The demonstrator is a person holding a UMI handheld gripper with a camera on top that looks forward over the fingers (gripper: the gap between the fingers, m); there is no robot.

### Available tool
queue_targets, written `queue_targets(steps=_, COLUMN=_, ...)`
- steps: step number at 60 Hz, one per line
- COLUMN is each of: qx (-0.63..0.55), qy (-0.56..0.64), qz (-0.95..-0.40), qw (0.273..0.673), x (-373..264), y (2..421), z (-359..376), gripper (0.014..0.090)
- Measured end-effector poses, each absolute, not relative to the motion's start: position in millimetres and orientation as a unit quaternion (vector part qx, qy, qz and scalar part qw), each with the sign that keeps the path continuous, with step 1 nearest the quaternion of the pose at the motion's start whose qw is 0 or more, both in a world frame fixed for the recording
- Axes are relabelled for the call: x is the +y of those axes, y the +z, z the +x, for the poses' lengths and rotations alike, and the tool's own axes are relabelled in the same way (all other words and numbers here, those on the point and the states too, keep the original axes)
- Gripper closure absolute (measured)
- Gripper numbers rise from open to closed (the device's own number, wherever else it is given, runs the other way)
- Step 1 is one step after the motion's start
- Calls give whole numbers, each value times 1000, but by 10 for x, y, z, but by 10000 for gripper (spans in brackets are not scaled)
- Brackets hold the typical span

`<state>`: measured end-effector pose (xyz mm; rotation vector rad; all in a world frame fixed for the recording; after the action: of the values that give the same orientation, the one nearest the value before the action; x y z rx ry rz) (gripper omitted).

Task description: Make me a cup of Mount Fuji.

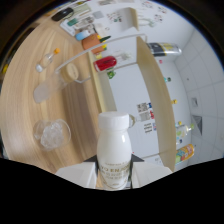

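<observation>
A white plastic bottle [114,150] with a white cap and a printed label stands between my fingers, and my gripper [115,174] is shut on its lower body. The pale fingers [75,176] show at either side of it. The whole scene leans sideways in the gripper view. Beyond the fingers, to the left, a clear glass cup holding ice [50,134] sits on the wooden table [75,115]. Further off stand an empty clear cup [42,92] and another clear cup [68,74].
A white shelf unit with pale wood edges [152,95] runs beside the table. Near its far end are a red can [105,63], an orange cup [91,42], a small clear bottle [47,59] and a dark-capped bottle [165,48]. White tiled wall lies to the right.
</observation>
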<state>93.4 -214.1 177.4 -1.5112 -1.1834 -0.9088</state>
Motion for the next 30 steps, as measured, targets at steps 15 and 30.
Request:
queue_targets(steps=15, qx=-270, qy=-152, qz=-721, qw=620, x=-2261, y=1955, z=1030, gripper=557)
queue_targets(steps=30, qx=-104, qy=-12, qz=-781, qw=616, x=-2079, y=1395, z=1318, gripper=556)
